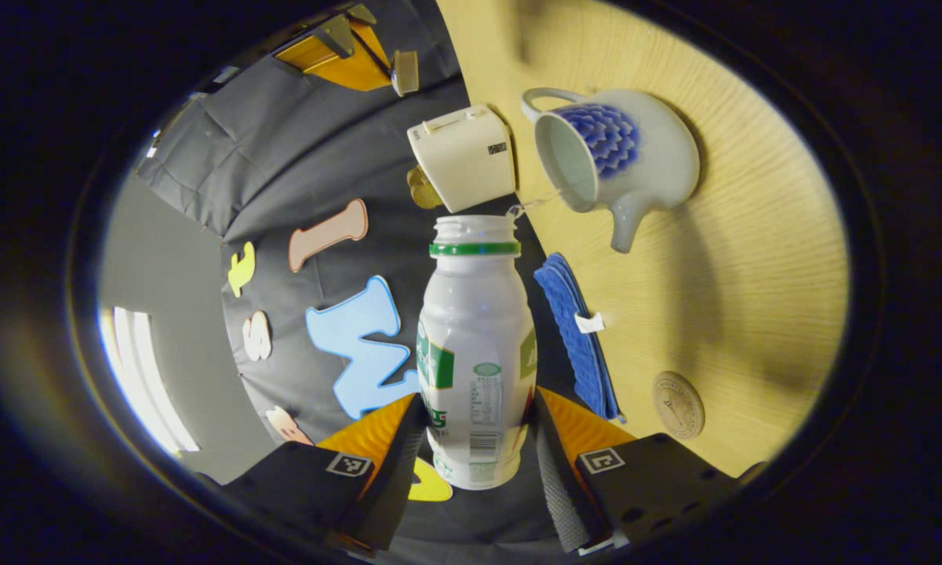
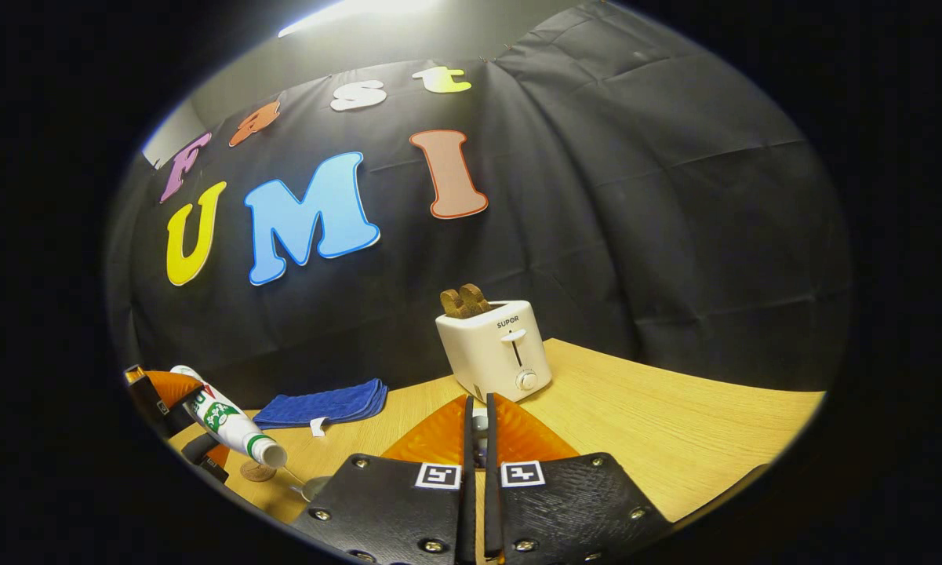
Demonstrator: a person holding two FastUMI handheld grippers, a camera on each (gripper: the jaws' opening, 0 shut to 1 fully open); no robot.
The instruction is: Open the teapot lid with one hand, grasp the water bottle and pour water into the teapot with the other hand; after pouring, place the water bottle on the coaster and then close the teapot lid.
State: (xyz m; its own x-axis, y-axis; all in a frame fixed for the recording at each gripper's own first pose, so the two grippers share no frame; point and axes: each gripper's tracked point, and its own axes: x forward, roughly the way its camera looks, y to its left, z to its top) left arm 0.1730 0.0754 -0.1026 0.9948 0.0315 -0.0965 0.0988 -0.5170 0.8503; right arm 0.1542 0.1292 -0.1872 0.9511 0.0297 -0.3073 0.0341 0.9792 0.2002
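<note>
Now the bottle point(image 1: 474, 345) is pinched by the left claw point(image 1: 477, 439), tilted mouth-first toward the open teapot point(image 1: 616, 161); the right claw point(image 2: 477, 428) is nearly closed, pinching something small, likely the lid.

Black cloth wall point(image 2: 596, 196) behind wooden table point(image 2: 674, 424)

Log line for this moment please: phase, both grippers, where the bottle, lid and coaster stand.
phase: pouring | left gripper: shut on water bottle, tilted, thin stream into open teapot | right gripper: jaws nearly closed, contents unclear | coaster: bare
</note>
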